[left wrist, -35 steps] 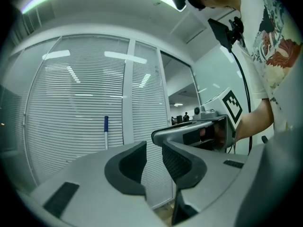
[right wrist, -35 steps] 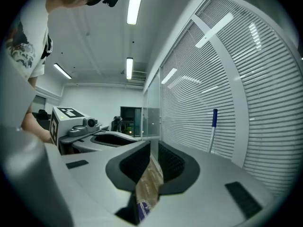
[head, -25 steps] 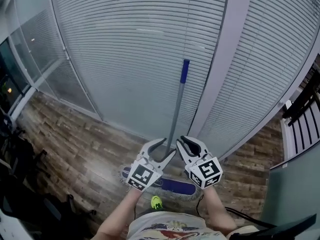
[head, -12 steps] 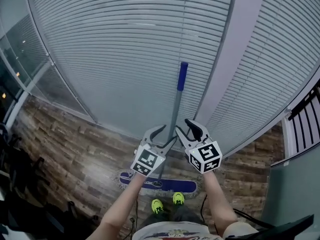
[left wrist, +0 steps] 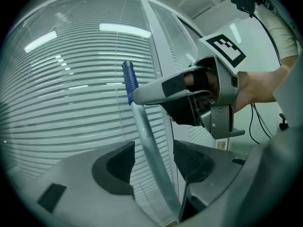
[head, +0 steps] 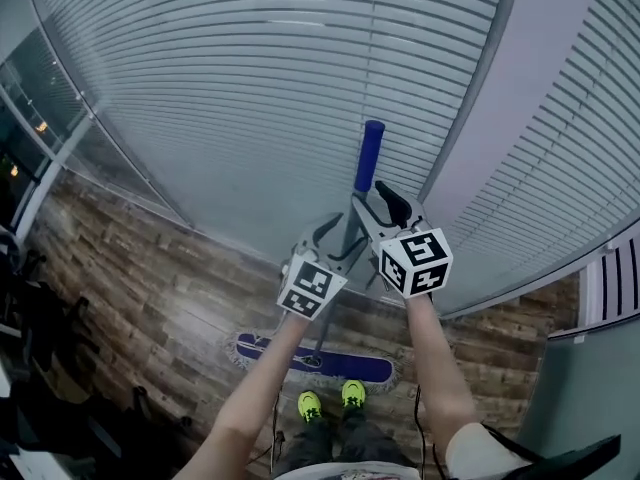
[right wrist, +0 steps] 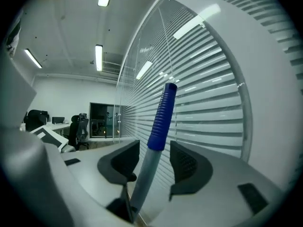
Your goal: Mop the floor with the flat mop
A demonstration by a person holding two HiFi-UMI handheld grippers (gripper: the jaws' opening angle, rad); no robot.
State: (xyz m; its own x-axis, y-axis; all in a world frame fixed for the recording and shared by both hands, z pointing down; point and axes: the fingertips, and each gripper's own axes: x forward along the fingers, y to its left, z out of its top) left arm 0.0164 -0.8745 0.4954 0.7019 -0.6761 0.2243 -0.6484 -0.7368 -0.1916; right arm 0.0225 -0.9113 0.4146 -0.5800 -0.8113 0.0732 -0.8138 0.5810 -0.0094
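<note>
The flat mop's blue-and-white head (head: 315, 361) lies on the wood floor just ahead of my feet. Its silver pole (head: 345, 243) rises toward the blinds and ends in a blue grip (head: 368, 156). My left gripper (head: 338, 243) (left wrist: 154, 162) sits around the pole (left wrist: 147, 141) lower down, its jaws having just been opening; a gap shows on both sides of the pole. My right gripper (head: 372, 203) (right wrist: 154, 167) is higher, just below the blue grip (right wrist: 161, 115). Its jaws have also just been opening, with the pole (right wrist: 142, 183) loose between the pads.
Slatted blinds (head: 250, 88) and a pale pillar (head: 470, 138) stand close ahead. Yellow-green shoes (head: 311, 405) stand behind the mop head. Dark office chairs (head: 30, 318) crowd the left edge. A white slatted rail (head: 615, 278) is at the right.
Both grippers have moved forward toward the blinds and up the pole, nearer its blue grip. The right gripper's jaws have come apart off the pole. The pole stands steeper.
</note>
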